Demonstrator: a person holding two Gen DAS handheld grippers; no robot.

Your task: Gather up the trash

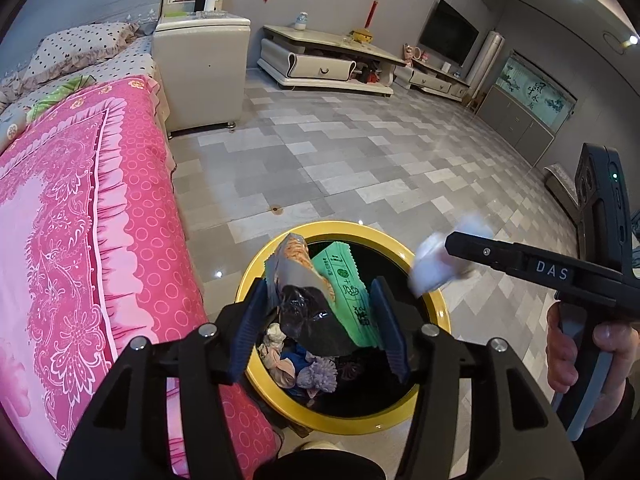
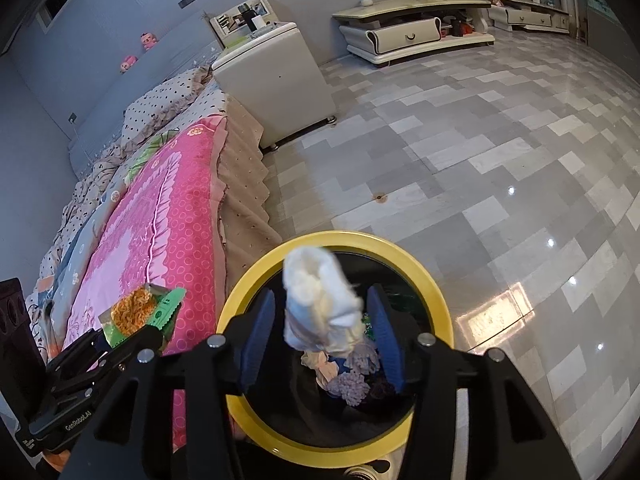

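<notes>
A yellow-rimmed trash bin (image 1: 348, 226) (image 2: 352, 238) stands on the floor beside the bed, with crumpled scraps (image 1: 316, 376) inside. My left gripper (image 1: 319, 330) hangs over it, open. A foil snack wrapper (image 1: 296, 276) and a green wrapper (image 1: 348, 292) stand between its blue pads, and no firm pinch shows. My right gripper (image 2: 322, 336) is open above the same bin. A white tissue wad (image 2: 316, 304) hangs between its pads with a gap on each side. In the left wrist view that tissue (image 1: 436, 268) is blurred at the right gripper's tip (image 1: 450, 244).
A bed with a pink blanket (image 1: 80, 220) runs along the left, touching the bin's side. A white cabinet (image 1: 200, 72) stands at the bed's end and a low TV stand (image 1: 320, 60) by the far wall. A person's hand (image 1: 572, 352) holds the right gripper's handle. Grey tiled floor (image 2: 480, 160) spreads right.
</notes>
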